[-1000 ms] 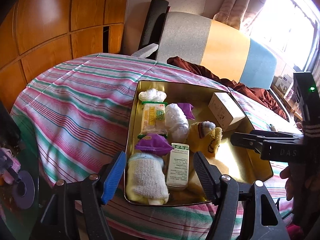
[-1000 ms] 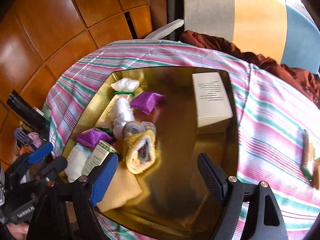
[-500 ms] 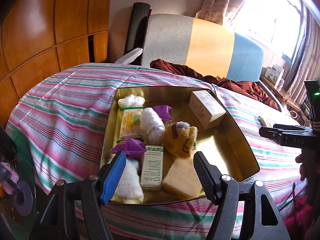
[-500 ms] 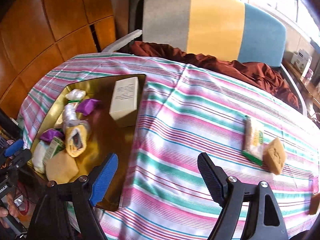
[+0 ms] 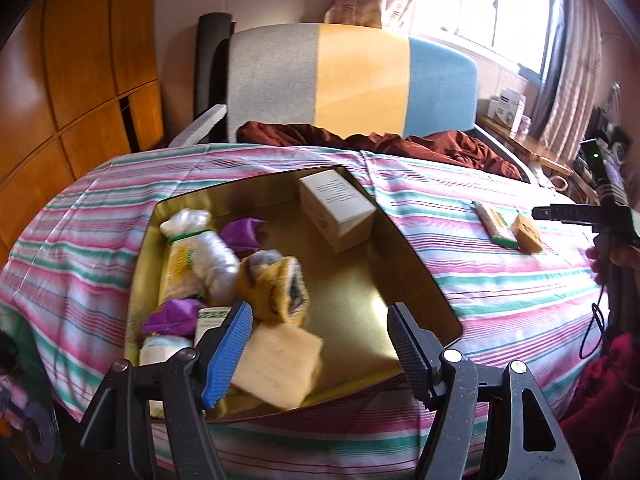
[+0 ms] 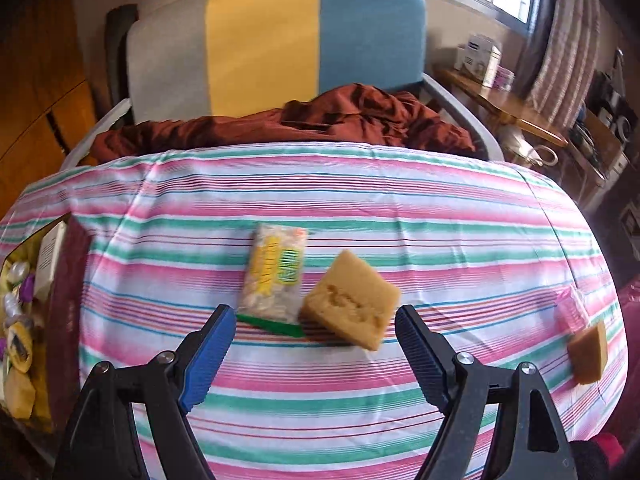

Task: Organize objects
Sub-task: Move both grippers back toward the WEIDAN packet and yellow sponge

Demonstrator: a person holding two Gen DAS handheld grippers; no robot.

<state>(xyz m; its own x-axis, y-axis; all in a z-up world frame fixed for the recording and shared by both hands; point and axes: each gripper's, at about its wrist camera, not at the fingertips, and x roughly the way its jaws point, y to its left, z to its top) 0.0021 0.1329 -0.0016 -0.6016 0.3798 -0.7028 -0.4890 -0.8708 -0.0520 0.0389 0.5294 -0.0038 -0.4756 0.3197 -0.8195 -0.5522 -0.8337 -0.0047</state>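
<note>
Both the left gripper (image 5: 320,338) and right gripper (image 6: 316,338) hang spread and empty, the right near a snack packet (image 6: 276,276) touching a yellow sponge (image 6: 350,300) (print blurred), while the gold tray (image 5: 420,276), far left, is half cut off.

A home room: curtained window (image 5: 496,4), wooden wardrobe panels (image 5: 80,60), upholstered chair (image 6: 276,40), striped tablecloth (image 6: 360,208).

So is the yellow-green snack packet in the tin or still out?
Out. The snack packet lies on the striped cloth beside a sponge, apart from the tin.
</note>
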